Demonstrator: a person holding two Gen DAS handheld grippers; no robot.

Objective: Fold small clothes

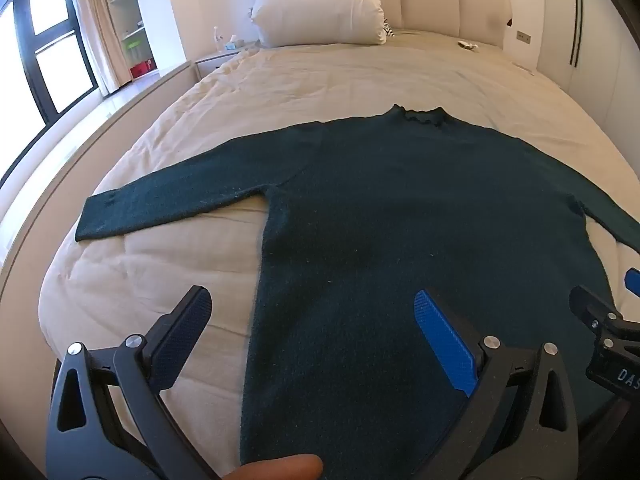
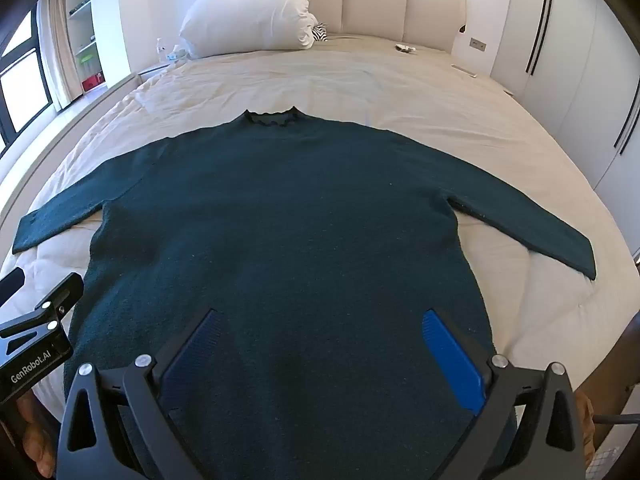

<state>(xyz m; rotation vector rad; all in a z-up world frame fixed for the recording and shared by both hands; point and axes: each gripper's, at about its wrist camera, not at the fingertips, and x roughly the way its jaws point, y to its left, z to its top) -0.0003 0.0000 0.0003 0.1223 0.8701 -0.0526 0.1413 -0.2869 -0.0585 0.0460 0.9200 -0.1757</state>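
A dark teal long-sleeved sweater (image 1: 380, 216) lies flat on the bed, collar away from me and both sleeves spread out. It also shows in the right wrist view (image 2: 280, 220). My left gripper (image 1: 312, 312) is open and empty above the sweater's lower left part, its left finger over the bedding. My right gripper (image 2: 320, 328) is open and empty above the lower middle of the sweater. The right gripper's body shows at the right edge of the left wrist view (image 1: 608, 332). The left gripper's body shows at the left edge of the right wrist view (image 2: 36, 328).
The beige duvet (image 1: 320, 76) covers the bed. A white pillow (image 1: 320, 4) leans on the padded headboard (image 2: 376, 4). A nightstand (image 1: 216, 60) with small items stands at the back left. White wardrobe doors (image 2: 580, 60) line the right side. A window (image 1: 48, 40) is at the left.
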